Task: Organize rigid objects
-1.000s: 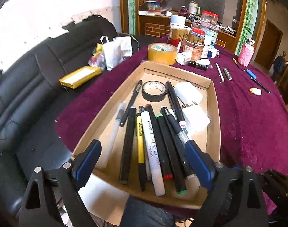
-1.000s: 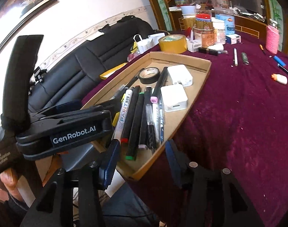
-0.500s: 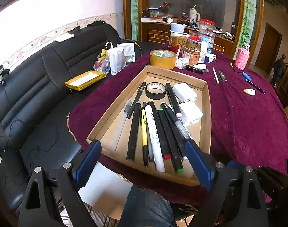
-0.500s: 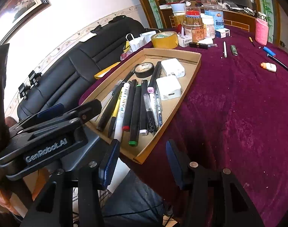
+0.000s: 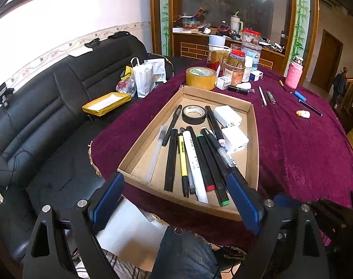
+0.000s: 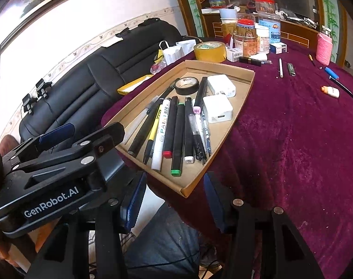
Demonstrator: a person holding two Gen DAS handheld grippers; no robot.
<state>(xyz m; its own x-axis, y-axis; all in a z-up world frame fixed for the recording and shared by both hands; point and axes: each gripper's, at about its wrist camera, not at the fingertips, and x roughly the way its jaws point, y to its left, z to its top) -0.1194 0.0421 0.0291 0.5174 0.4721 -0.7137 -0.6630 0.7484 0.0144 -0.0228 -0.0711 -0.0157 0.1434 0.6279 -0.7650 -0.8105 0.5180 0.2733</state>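
A shallow cardboard tray point(image 5: 139, 153) point(image 6: 242, 93) lies on the maroon tablecloth near the table's front edge. It holds several pens and markers point(image 5: 195, 160) point(image 6: 176, 125) side by side, a roll of black tape point(image 5: 194, 114) point(image 6: 186, 85) and two white chargers point(image 5: 234, 136) point(image 6: 217, 109). My left gripper point(image 5: 176, 200) is open and empty, held in front of the tray's near edge. My right gripper point(image 6: 175, 200) is open and empty, below the tray's near corner. The left gripper's body shows in the right wrist view point(image 6: 60, 162).
Loose pens point(image 5: 262, 95) point(image 6: 280, 67), a blue item point(image 5: 299, 95), a small white bottle point(image 5: 303, 114) point(image 6: 331, 91), a yellow tape roll point(image 5: 201, 78) point(image 6: 210, 51), jars point(image 5: 234, 72) and a pink bottle point(image 5: 293, 76) lie on the cloth point(image 6: 292, 139). A black sofa point(image 5: 37, 116) stands left.
Both grippers have pulled back and up from the tray, so it looks smaller and farther. Both stay open and empty. Nothing in the tray has moved.
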